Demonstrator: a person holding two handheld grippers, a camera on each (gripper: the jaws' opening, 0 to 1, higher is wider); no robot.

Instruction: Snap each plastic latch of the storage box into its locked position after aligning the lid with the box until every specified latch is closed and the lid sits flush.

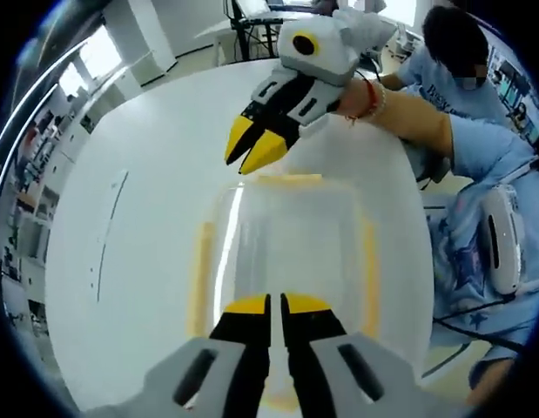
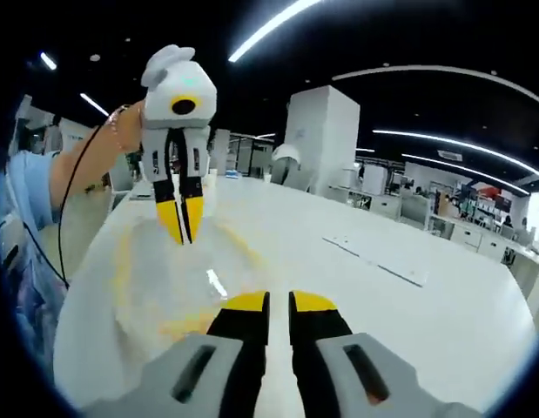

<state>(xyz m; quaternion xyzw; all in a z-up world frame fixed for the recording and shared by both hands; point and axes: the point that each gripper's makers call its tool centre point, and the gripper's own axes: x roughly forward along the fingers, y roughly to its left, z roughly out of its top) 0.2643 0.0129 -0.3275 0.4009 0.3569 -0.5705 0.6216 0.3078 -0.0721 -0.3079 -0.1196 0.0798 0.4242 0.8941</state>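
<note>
A clear plastic storage box with a transparent lid and yellow latches (image 1: 286, 252) sits on the white round worktop (image 1: 121, 261), near the edge closest to the seated person in a light blue shirt (image 1: 478, 131). In the left gripper view the left gripper (image 1: 275, 306), its black fingers tipped in yellow, rests at the near end of the lid with the fingers drawn almost together, only a thin slit between them and nothing held. At the far end of the box the right gripper (image 1: 256, 148) points down at the yellow far-end latch (image 1: 291, 180), its fingers likewise nearly closed and empty; whether the tips touch the latch is hard to tell. The right gripper view shows the same pairing from the opposite end: the right gripper (image 2: 279, 305) low over the box (image 2: 173, 279), the left one (image 2: 184, 222) standing upright over the far end. The long yellow side latches (image 1: 201, 270) seem to lie against the box walls, but the clear plastic blurs and I cannot tell which are locked. The risk, as I judge it, is that pressing one end latch tips or skates the light box across the smooth worktop, or lifts the lid at the other end so it never seats flush; narrow fingertips could also slip off a slick latch.
</note>
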